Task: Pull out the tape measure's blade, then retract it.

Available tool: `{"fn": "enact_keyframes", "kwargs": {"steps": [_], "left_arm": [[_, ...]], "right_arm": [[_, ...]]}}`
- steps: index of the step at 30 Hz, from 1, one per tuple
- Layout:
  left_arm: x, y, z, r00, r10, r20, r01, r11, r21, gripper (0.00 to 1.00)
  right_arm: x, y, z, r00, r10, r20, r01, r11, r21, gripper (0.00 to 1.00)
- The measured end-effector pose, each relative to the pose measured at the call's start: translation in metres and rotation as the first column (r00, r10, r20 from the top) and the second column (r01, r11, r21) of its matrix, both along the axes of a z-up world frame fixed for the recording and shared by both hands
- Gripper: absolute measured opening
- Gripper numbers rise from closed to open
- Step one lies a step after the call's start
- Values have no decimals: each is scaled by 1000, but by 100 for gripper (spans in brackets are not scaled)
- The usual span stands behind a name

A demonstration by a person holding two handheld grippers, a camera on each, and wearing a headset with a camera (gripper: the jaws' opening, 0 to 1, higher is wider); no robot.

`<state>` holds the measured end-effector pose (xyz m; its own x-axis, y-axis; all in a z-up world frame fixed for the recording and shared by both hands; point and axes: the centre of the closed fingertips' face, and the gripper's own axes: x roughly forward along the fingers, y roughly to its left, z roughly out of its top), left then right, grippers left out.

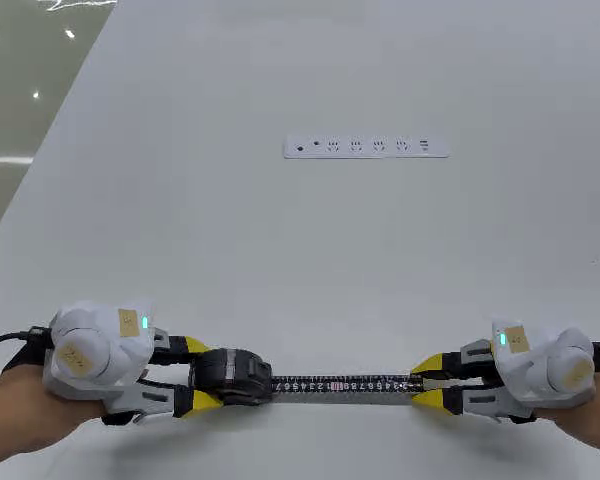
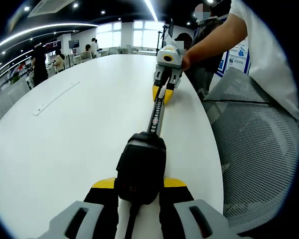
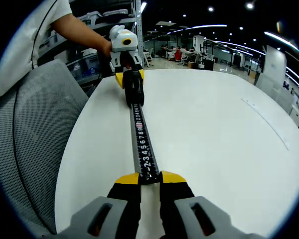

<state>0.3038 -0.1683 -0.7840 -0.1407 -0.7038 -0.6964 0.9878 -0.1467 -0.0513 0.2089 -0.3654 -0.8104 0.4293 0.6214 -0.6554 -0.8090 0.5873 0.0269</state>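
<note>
Anchor and pull — left gripper [image 1: 202, 374] clamps the tape measure case [image 1: 232, 375]; right gripper [image 1: 425, 382] pinches the tip of the extended blade [image 1: 345, 385].

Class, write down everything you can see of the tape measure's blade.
The blade is a narrow dark strip with white numerals and a red mark partway along. It runs straight out of the black case, held in the left tongs, to the right tongs, which pinch its free end. It lies level, low over the white table; contact is unclear.
</note>
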Motion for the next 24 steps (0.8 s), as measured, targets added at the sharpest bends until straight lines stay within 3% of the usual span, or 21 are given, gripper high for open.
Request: {"fn": "enact_keyframes", "kwargs": {"steps": [24], "left_arm": [[0,-1,-1,1000,-8,7,8,1000,2,28]], "right_arm": [[-19,-34,-2,998,-49,-29,48,998,-37,11]]}}
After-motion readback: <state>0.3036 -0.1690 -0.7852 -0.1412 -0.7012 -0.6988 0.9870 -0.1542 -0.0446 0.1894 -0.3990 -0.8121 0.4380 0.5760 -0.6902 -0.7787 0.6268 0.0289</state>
